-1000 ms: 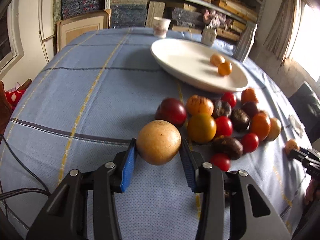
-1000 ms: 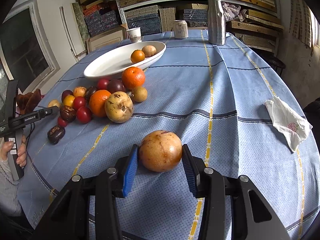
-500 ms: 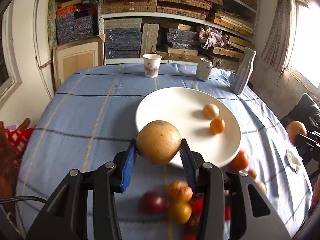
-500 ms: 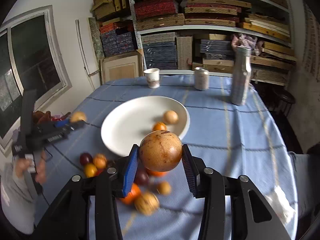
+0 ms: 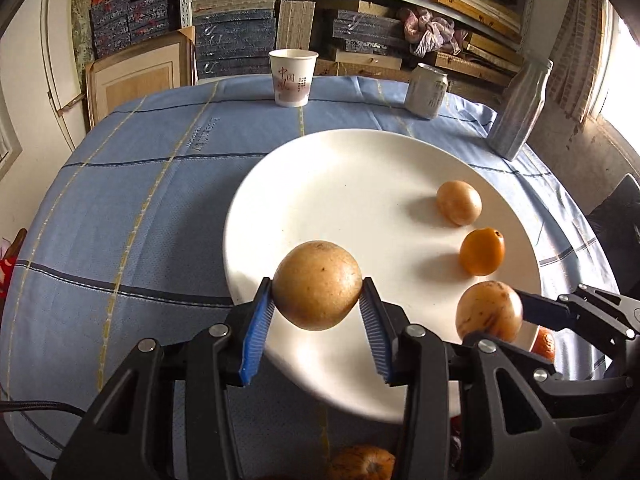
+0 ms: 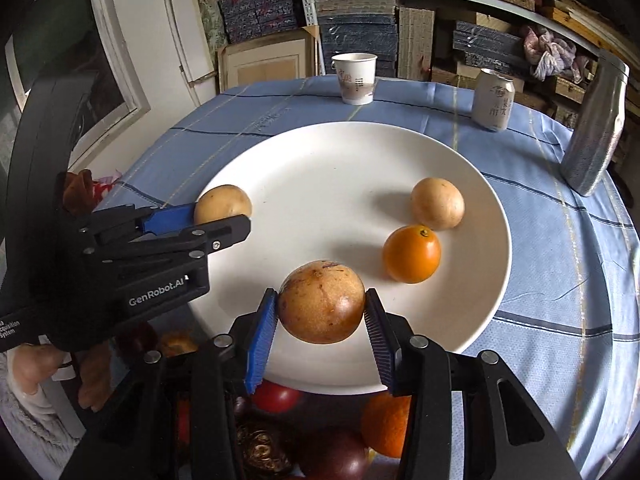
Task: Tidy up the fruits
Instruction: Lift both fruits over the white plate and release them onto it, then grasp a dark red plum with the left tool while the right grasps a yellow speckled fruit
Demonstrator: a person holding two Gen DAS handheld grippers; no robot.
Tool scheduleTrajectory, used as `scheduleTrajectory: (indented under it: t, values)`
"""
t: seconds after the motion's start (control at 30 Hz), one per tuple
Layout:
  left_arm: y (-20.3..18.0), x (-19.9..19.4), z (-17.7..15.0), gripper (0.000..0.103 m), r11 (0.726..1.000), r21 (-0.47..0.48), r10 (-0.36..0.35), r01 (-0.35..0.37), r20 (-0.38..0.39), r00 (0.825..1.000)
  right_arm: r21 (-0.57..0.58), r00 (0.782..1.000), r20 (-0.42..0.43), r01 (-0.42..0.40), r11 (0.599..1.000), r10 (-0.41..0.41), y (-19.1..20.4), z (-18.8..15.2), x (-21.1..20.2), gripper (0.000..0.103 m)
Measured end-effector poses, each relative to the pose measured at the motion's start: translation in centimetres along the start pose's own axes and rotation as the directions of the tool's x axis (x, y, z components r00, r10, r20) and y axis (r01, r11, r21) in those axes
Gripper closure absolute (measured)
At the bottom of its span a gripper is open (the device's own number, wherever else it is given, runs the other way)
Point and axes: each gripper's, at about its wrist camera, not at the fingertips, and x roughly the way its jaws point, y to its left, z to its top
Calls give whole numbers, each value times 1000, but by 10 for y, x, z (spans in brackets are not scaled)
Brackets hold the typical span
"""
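A: What stood past the white plate?
B: At twelve o'clock, paper cup, can, bottle.
A: The grippers?
B: Left gripper clamped a tan fruit; right gripper clamped a speckled fruit (both over the plate). Only the right view showed dark fruit below.

White plate, blue striped tablecloth, orange fruit.

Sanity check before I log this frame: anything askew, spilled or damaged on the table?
Nothing stands out. The paper cup, can and metal bottle stand upright, the white plate looks intact, and each gripper, left and right, squarely holds a round brownish fruit above the plate's near edge.
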Motion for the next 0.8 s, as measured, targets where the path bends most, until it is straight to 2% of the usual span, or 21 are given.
scheduleTrajectory:
  t: [0.1,0.2,0.33,0.4,0.53,0.67,0.8]
  values:
    - [0,-5,-1,46,1000,7,-3,3,16,1000,-4,1000,18,1,1000,-1,-1,-2,-6,50]
    - [4,-23,-2,35,1000,-9,1,0,55,998,8,998,56,-19,1000,18,-4,-4,-23,50]
    - [14,-52,-7,34,1000,-23,11,-9,107,994,25,988,149,-31,999,27,-7,-11,-62,43]
    - [20,-66,-13,27,999,-35,28,-23,131,991,36,979,201,-19,999,11,-12,-17,-83,34]
    - [36,-90,-37,23,996,-64,63,-53,157,986,96,960,281,-18,995,-10,-32,-45,-115,29]
    - [45,-100,-67,20,993,-77,99,-89,144,985,195,957,287,-29,980,-28,-61,-80,-124,21]
    - [53,-104,-94,16,988,-107,122,-109,125,985,283,964,265,-39,958,-39,-82,-105,-121,18]
